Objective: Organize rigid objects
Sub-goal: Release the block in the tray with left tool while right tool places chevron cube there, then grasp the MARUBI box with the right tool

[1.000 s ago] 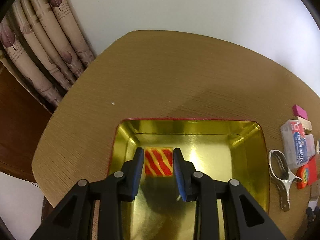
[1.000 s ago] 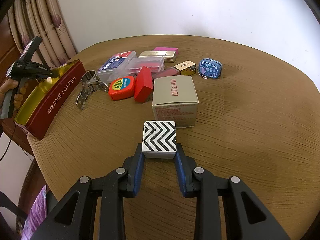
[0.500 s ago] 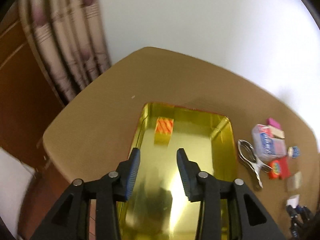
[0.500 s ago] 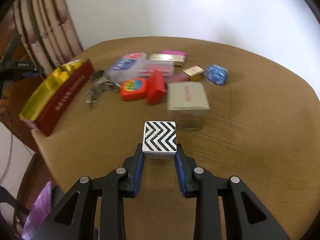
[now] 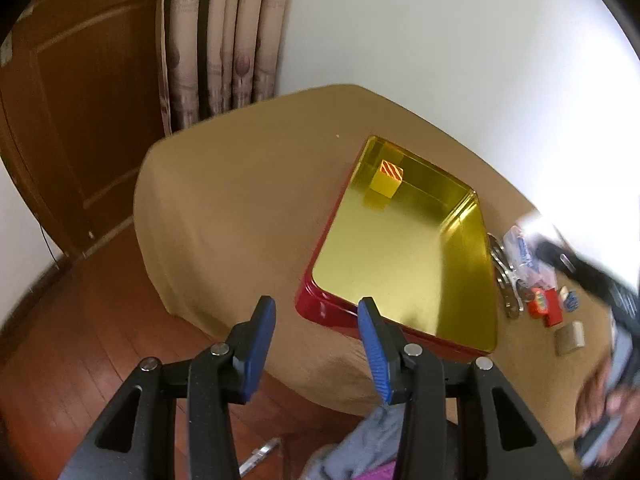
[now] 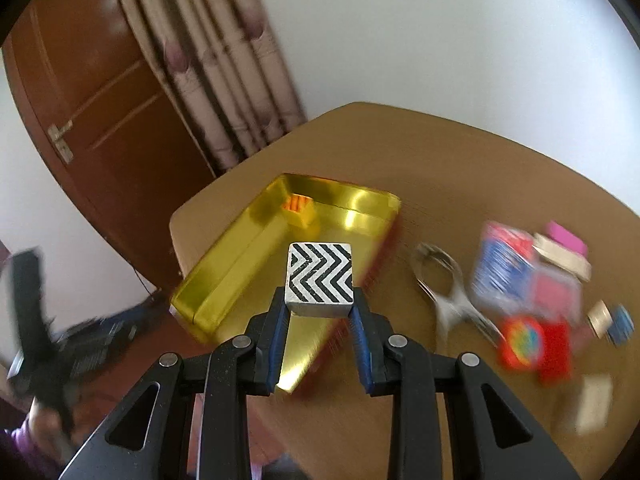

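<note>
Right wrist view: the right hand-held gripper (image 6: 320,316) clamped the chevron block (image 6: 320,280) over the gold tin (image 6: 224,280), apparently to join the striped block (image 6: 298,204) at eleven o'clock. The left hand-held gripper (image 5: 316,344), jaws opening and empty, hung off the tabletop (image 5: 240,200) edge, leaving the tin clear.

A plain white wall (image 5: 460,40) fills the far side of the room, brightly and evenly lit. To its left hang pleated beige curtains (image 5: 224,48) printed with dull purple leaf shapes, reaching down behind the table's far edge. Beside the curtains stands a reddish-brown wooden door (image 6: 108,92) with raised panels and a metal handle plate (image 6: 61,141). The round table (image 5: 240,200) has a light brown wood-grain top. Under it lies a glossy reddish plank floor (image 5: 72,344), catching soft reflections.
</note>
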`<act>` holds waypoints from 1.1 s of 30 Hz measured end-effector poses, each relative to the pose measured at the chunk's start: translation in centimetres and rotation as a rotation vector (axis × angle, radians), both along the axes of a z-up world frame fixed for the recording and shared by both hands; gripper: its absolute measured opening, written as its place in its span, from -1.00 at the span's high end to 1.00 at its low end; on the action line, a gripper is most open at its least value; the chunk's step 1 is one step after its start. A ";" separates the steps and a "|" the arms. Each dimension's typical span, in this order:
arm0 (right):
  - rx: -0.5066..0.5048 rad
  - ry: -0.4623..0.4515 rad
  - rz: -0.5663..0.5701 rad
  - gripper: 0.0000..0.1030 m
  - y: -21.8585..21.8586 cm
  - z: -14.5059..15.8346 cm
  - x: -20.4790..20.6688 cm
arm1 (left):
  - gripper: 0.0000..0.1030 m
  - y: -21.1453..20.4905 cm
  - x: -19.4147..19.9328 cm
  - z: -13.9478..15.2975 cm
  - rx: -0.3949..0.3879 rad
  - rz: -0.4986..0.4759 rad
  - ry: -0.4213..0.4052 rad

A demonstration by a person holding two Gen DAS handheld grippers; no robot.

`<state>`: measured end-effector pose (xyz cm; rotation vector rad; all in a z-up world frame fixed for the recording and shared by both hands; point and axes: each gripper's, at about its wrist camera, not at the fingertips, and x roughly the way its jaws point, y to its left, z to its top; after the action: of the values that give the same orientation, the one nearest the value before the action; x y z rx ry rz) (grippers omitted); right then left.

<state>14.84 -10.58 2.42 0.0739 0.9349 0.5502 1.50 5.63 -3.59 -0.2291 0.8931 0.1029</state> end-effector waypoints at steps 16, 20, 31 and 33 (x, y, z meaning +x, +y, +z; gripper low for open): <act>-0.110 0.143 -0.013 0.43 6.8 -6.5 9.3 | 0.14 -0.3 0.9 -1.7 0.054 -0.013 0.017; -0.036 0.105 -0.050 0.16 4.6 -5.1 8.0 | 0.14 -0.6 0.9 -1.8 0.072 -0.026 0.022; -0.079 -0.081 -0.362 -0.38 -15.5 -3.1 -10.5 | 0.13 -2.3 0.1 -1.2 0.102 -0.080 0.013; -0.146 -0.056 -0.439 -0.39 -20.1 -4.3 -12.2 | 0.13 -3.1 -0.2 -1.0 0.111 -0.105 0.004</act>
<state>2.62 -30.69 -1.84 0.1272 0.8684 0.0769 1.34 2.51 -4.60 -0.0787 0.8992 0.0555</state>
